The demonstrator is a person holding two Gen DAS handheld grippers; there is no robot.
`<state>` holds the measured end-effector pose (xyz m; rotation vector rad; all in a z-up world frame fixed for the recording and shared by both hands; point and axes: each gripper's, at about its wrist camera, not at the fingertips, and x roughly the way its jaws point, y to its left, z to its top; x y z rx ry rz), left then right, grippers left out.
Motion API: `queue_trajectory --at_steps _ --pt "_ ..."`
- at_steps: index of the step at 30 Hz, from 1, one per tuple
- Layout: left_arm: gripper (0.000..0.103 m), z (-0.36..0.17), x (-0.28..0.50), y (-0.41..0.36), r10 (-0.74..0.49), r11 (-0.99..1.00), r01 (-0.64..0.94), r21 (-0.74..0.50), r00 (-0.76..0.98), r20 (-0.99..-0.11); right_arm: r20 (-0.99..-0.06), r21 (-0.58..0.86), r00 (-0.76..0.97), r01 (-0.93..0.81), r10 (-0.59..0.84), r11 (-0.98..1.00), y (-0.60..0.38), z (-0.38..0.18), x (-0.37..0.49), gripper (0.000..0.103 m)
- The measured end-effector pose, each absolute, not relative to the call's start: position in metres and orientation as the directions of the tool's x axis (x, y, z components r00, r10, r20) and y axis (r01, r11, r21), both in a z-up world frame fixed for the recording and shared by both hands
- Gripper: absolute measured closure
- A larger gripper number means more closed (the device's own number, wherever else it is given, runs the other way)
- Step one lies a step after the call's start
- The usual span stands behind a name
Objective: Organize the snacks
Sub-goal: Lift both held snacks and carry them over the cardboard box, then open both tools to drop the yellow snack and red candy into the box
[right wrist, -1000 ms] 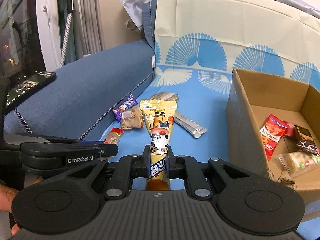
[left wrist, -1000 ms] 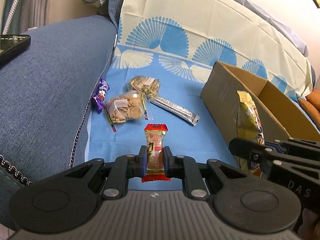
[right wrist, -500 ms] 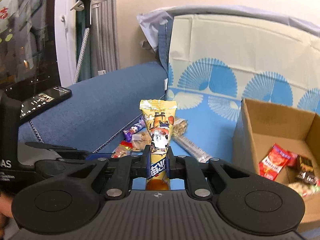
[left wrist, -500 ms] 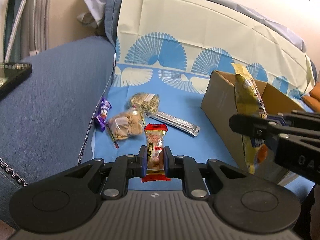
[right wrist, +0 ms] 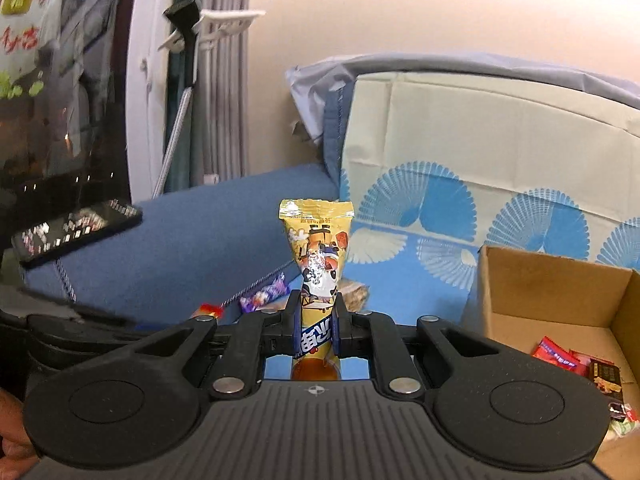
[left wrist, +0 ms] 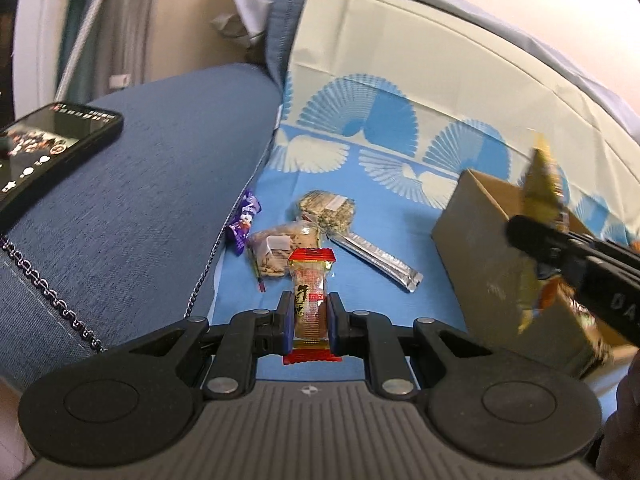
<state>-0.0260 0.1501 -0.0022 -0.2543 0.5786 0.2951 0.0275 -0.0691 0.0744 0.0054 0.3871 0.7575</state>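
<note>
Risen right gripper (right wrist: 316, 330) clamping yellow packet (right wrist: 318, 256), left view shows silver stick (left wrist: 376, 258)

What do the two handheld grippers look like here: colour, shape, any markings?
Both are matte black. The left gripper and right gripper each have a ribbed grey base with a small compass-like mark, two round discs, silver pivot pins and blue finger pads. White lettering marks each gripper's side.

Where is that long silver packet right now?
In the left wrist view the silver packet lies flat on the blue cloth, right of centre, between the clear snack bags and the cardboard box.
</note>
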Motion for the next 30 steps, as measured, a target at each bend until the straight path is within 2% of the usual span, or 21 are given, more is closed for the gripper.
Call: queue_trajectory --at_steps 6,15,24,30 --pt "0.086 0.015 -0.011 0.131 0.205 0.929 -0.341 -0.145 0.798 -0.567 -0.313 0.215 0.709 -0.595 0.632 0.775 -0.095 0.084 0.047 0.089" --pt "0.086 0.050 0.024 0.070 0.118 0.969 -0.211 -0.129 0.854 -0.507 -0.318 0.275 0.801 -0.435 0.508 0.858 -0.132 0.086 0.071 0.089" --pt "0.086 0.080 0.063 0.016 0.014 0.990 -0.077 -0.119 0.890 -0.455 -0.378 0.312 0.870 -0.203 0.317 0.928 -0.171 0.077 0.093 0.089" --pt "0.086 0.094 0.092 -0.018 -0.046 0.995 0.002 -0.103 0.902 -0.429 -0.372 0.342 0.909 -0.056 0.189 0.938 -0.199 0.075 0.099 0.089"
